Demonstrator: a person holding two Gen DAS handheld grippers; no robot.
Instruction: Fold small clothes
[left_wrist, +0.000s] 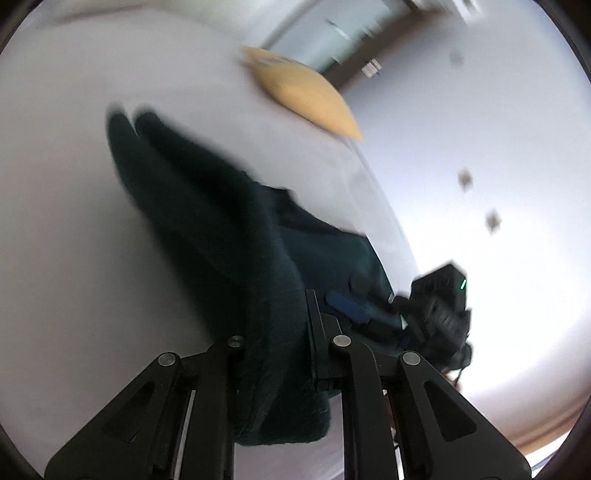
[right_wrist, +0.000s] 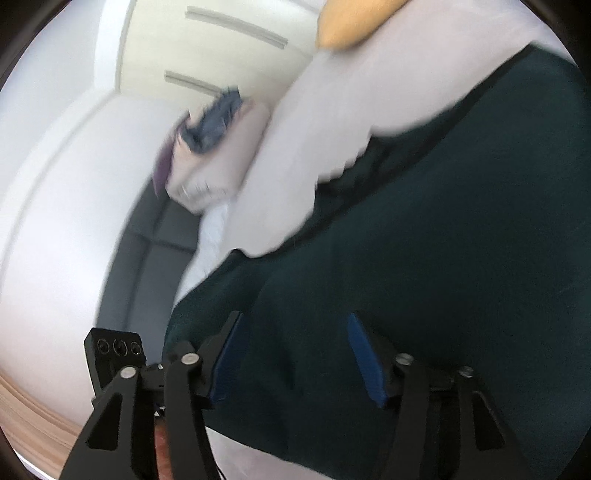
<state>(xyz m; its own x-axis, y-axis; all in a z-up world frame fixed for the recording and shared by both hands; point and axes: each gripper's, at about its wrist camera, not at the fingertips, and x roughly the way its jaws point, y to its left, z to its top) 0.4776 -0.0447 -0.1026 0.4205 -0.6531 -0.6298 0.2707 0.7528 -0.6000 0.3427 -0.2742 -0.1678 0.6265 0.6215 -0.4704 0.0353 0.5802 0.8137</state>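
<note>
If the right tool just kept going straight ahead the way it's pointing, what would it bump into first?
Probably the dark green garment. The right tool stands open with that cloth spread right in front of its blue fingers. The picture is blurry, so I cannot tell whether they already touch it.

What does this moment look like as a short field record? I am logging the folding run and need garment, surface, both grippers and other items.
garment: dark green garment, partly lifted off the surface
surface: white bed
left gripper: left gripper shut on a bunched fold of the garment
right gripper: right gripper open, blue pads apart over the cloth
other items: tan cloth farther back on the bed; bluish clothes pile at the bed's edge
image quality: motion blur in both views
</note>
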